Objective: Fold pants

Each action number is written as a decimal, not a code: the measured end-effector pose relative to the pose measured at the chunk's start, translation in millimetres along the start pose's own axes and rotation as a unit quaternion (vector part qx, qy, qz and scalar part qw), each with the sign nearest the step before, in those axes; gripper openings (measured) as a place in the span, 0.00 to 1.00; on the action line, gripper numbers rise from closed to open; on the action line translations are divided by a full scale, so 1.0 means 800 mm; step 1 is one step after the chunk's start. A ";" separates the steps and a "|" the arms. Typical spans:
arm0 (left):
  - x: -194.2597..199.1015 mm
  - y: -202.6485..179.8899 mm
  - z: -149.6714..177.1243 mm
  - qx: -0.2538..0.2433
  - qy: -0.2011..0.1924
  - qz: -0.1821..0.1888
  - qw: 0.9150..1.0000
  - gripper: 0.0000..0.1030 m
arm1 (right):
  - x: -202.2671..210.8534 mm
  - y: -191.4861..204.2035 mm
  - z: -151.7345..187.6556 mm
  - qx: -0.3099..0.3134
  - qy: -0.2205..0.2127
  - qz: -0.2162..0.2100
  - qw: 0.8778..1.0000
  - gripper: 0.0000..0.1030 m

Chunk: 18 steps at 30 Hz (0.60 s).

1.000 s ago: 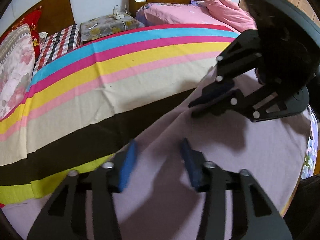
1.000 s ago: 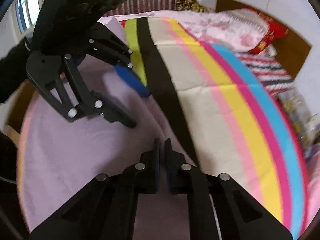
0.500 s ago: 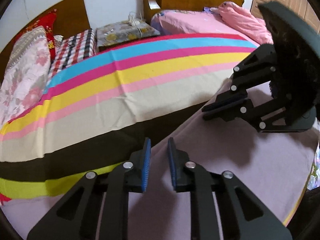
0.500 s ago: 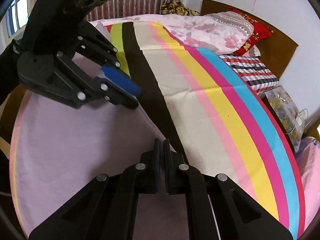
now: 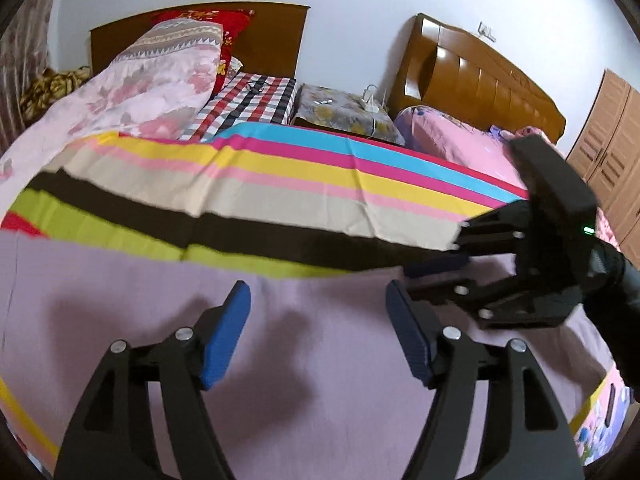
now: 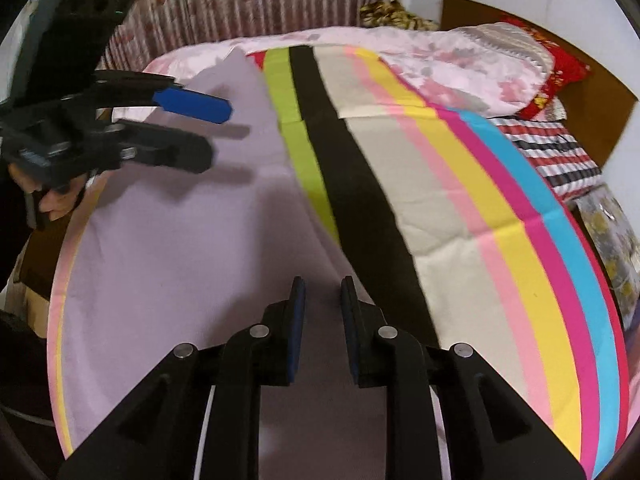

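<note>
The lilac pants (image 5: 304, 344) lie flat on the striped bed sheet, filling the lower part of the left wrist view; they also show in the right wrist view (image 6: 192, 264). My left gripper (image 5: 318, 300) is open wide and empty, just above the fabric; it also shows in the right wrist view (image 6: 218, 130). My right gripper (image 6: 322, 294) is open by a narrow gap, empty, over the pants' edge by the black stripe; it also shows in the left wrist view (image 5: 436, 260).
The striped sheet (image 5: 320, 184) covers the bed beyond the pants. A pink floral quilt (image 5: 132, 80), a checked pillow (image 5: 248, 104) and a wooden headboard (image 5: 472, 76) stand at the back. A curtain (image 6: 256, 0) hangs behind the bed's far side.
Both grippers were shut half a second ago and have opened, the left one wide. Both have lifted and drawn apart; the left view has swung left.
</note>
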State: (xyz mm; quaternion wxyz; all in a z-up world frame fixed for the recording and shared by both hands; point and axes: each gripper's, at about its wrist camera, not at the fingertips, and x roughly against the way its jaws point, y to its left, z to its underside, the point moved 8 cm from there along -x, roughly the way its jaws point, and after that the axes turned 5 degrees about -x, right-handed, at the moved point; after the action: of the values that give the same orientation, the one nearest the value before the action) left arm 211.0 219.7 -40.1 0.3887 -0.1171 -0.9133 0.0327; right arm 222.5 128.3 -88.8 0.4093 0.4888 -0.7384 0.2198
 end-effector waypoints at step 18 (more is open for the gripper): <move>-0.033 -0.014 0.053 0.010 0.034 0.022 0.999 0.77 | -0.014 0.010 -0.007 0.056 -0.001 0.020 0.998 0.24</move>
State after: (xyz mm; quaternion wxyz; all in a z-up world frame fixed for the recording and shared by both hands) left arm 196.3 203.6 -86.1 0.4198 -0.1345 -0.8964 0.0466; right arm 219.7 141.9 -94.5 0.3763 0.4967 -0.7345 0.2686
